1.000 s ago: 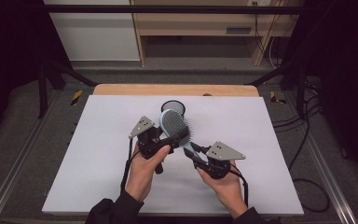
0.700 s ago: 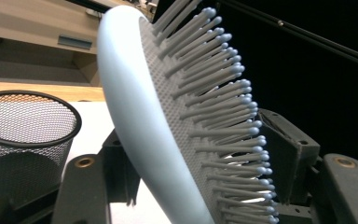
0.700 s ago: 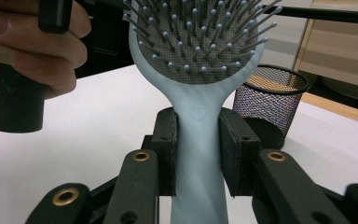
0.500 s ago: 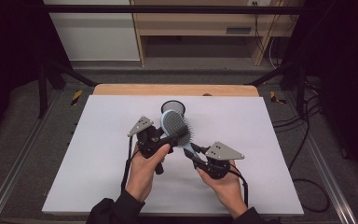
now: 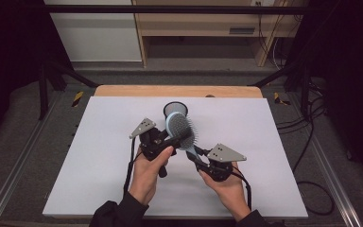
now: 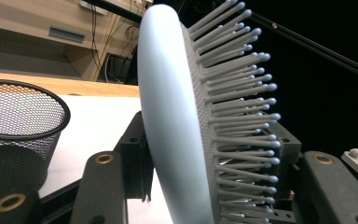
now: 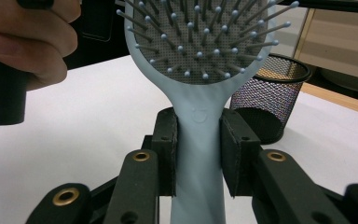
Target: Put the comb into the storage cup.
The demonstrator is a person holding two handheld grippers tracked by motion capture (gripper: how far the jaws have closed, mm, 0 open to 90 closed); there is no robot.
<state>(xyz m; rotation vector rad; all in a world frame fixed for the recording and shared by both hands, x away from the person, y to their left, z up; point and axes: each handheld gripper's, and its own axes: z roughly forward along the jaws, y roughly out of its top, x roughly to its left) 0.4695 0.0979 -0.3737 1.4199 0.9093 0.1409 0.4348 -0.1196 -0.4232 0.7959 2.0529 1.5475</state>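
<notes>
Left gripper [image 5: 177,138] and right gripper [image 5: 194,158] both clamped, near each other above table centre

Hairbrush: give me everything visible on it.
The hairbrush is pale blue, plastic-looking, with an oval head, a grey perforated pad, ball-tipped bristles and a small smiley mark on the neck. It is held above the white table, near the mesh cup. The right tool clamps its handle; the left tool grips the head, back and bristle side.

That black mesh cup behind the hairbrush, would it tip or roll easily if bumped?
The mesh cup is see-through wire, so it is probably light and would slide or topple at a nudge. Its round wall suggests it would roll once on its side. It stands upright on the table, apart from the hairbrush.
</notes>
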